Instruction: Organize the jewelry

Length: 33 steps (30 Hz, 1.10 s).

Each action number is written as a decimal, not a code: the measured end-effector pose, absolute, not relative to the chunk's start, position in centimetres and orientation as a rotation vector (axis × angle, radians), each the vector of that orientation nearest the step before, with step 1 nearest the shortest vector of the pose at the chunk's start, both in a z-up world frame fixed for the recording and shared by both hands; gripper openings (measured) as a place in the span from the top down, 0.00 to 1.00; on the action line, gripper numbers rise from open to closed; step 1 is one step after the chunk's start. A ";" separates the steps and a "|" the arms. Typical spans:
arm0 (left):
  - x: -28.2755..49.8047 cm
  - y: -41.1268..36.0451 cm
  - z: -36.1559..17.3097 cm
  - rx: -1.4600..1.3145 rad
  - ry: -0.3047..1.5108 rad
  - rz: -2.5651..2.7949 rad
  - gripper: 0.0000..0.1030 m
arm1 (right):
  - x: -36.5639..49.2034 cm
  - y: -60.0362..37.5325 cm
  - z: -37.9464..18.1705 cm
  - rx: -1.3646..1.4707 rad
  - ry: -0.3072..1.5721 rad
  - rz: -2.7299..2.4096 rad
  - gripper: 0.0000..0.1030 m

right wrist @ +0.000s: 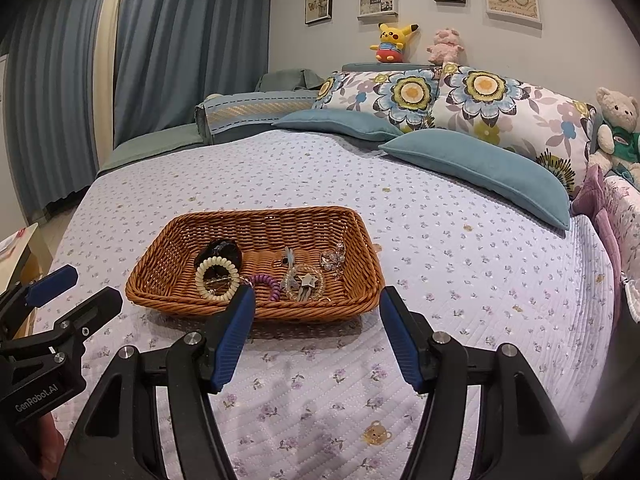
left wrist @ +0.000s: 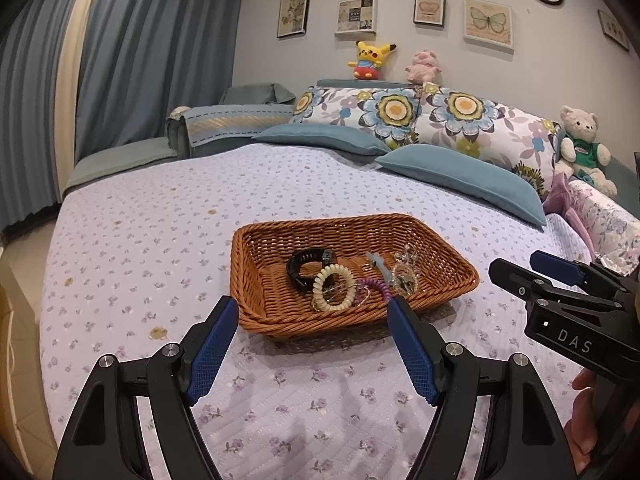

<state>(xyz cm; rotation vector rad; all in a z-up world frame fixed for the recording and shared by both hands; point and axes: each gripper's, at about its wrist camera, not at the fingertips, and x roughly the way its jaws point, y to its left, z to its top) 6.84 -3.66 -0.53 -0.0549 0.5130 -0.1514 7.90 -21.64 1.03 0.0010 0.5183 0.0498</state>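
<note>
A brown wicker basket (left wrist: 256,280) (right wrist: 160,276) sits on the bed. In it lie a black watch (left wrist: 306,268) (right wrist: 224,250), a cream coil bracelet (left wrist: 334,288) (right wrist: 216,278), a purple coil band (left wrist: 376,286) (right wrist: 266,282), a clear bead bracelet with a star charm (right wrist: 306,282) and crystal pieces (left wrist: 404,272) (right wrist: 334,258). My left gripper (left wrist: 312,312) is open and empty just in front of the basket. My right gripper (right wrist: 316,300) is open and empty at the basket's near right edge; it also shows in the left wrist view (left wrist: 516,264).
The floral quilt (left wrist: 140,240) (right wrist: 460,280) covers the bed. Blue pillows (left wrist: 460,176) (right wrist: 480,168) and flowered pillows (right wrist: 500,108) lie at the head. A teddy bear (left wrist: 580,144) sits at the far right. Blue curtains (left wrist: 120,60) hang on the left.
</note>
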 end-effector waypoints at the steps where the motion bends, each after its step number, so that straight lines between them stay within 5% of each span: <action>1: 6.8 -3.7 -0.5 -0.060 0.513 -0.153 0.25 | 7.9 -21.6 1.0 0.001 0.519 0.051 0.35; 33: 6.7 -3.6 -0.3 -0.045 0.490 -0.125 0.25 | 8.1 -21.7 0.9 -0.006 0.525 0.057 0.35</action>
